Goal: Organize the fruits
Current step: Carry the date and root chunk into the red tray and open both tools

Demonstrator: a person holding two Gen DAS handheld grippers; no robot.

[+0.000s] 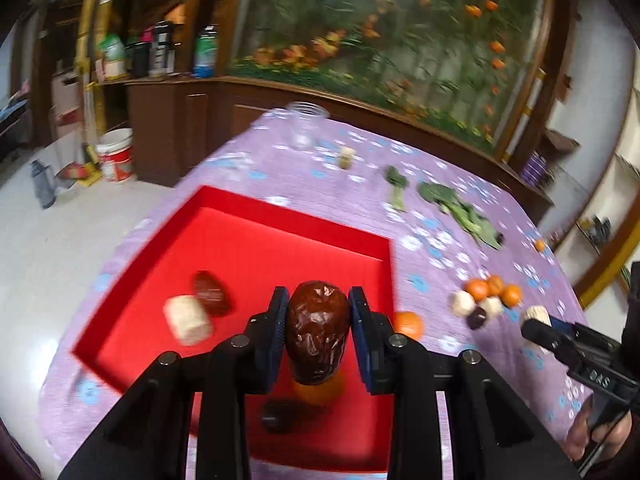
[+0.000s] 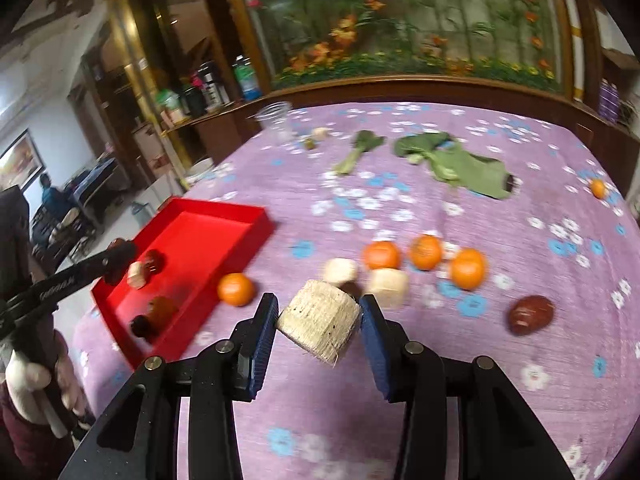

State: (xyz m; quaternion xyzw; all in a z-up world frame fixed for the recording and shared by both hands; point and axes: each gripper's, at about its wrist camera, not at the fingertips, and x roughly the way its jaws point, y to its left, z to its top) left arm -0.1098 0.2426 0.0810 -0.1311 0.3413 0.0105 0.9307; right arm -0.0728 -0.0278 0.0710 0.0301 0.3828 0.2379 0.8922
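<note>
1. My left gripper (image 1: 318,334) is clamped on a glossy dark-brown wrapped oval date (image 1: 317,330); both blue pads press its sides, jaws narrowed to the fruit's width.
2. It hangs above the near end of the shallow red rectangular tray (image 1: 248,200). Directly under it in the tray: 1 small orange mandarin (image 1: 320,394), mostly hidden, and 1 dark round fruit (image 1: 280,416).
3. Further left in the tray: a pale beige cylindrical chunk (image 1: 187,319) touching another dark-brown date (image 1: 211,294).
4. My right gripper (image 2: 318,326) is closed on a pale fibrous cylindrical chunk (image 2: 320,326), tilted, held above the purple flowered tablecloth (image 2: 400,400), to the right of the tray.
5. Just beyond those jaws: 2 more pale chunks (image 2: 387,287) lying near 3 orange mandarins (image 2: 426,252).
6. 1 lone mandarin (image 2: 236,289) sits just beside the tray's right wall; a loose brown date (image 2: 531,314) lies to the right.
7. Far side of cloth: green leafy vegetables (image 2: 460,162), a clear plastic cup (image 2: 276,118). Motion blur throughout.
</note>
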